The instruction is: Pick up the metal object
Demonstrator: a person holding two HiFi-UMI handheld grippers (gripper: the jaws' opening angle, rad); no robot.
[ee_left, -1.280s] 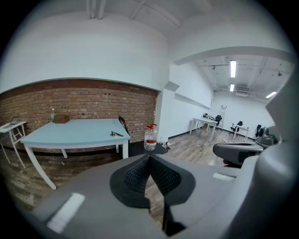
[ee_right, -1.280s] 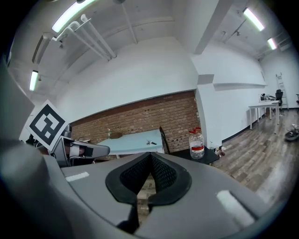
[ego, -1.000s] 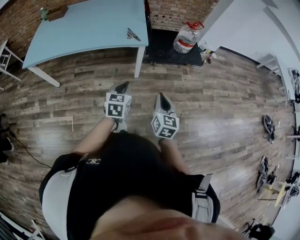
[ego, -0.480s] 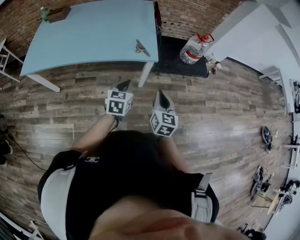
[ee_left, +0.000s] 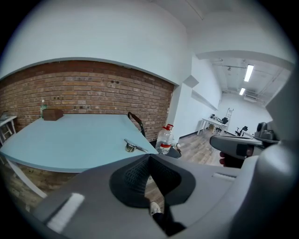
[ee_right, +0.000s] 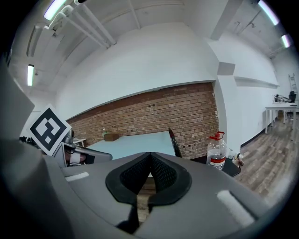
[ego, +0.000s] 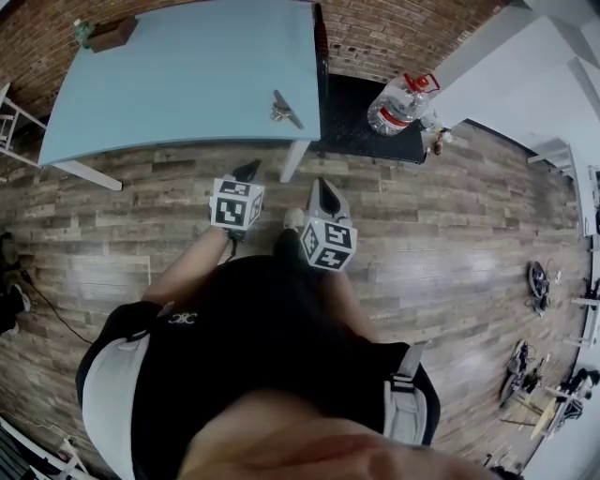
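the person's black-clad torso [ego: 253, 347] fills the bottom of the head view, and the 2 grippers are held out just in front of it, side by side above the wood plank floor [ego: 450, 244]. the left gripper [ego: 247, 172] points forward toward the table. in its own view its jaws are closed together at the tips with nothing between them, and a white shoe [ee_left: 154, 208] shows on the floor below. the right gripper [ego: 323, 187] sits just beside it, its marker cube [ego: 328, 246] tilted. its jaws are likewise pressed together and empty in the right gripper view. neither gripper touches the table or anything on it. ahead of both grippers stands the light blue table [ego: 187, 75]. the metal object [ego: 284, 108] lies on its top near the front right corner, close to the edge, beyond the tips of both grippers and apart from them. from the left gripper it appears just above and slightly left of the closed jaws. a brown box [ego: 111, 33] rests at the table's far left corner. right of the table, a clear water bottle [ego: 401, 101] with a red cap stands on a black mat [ego: 361, 131]. a brick wall [ego: 375, 28] runs behind everything.
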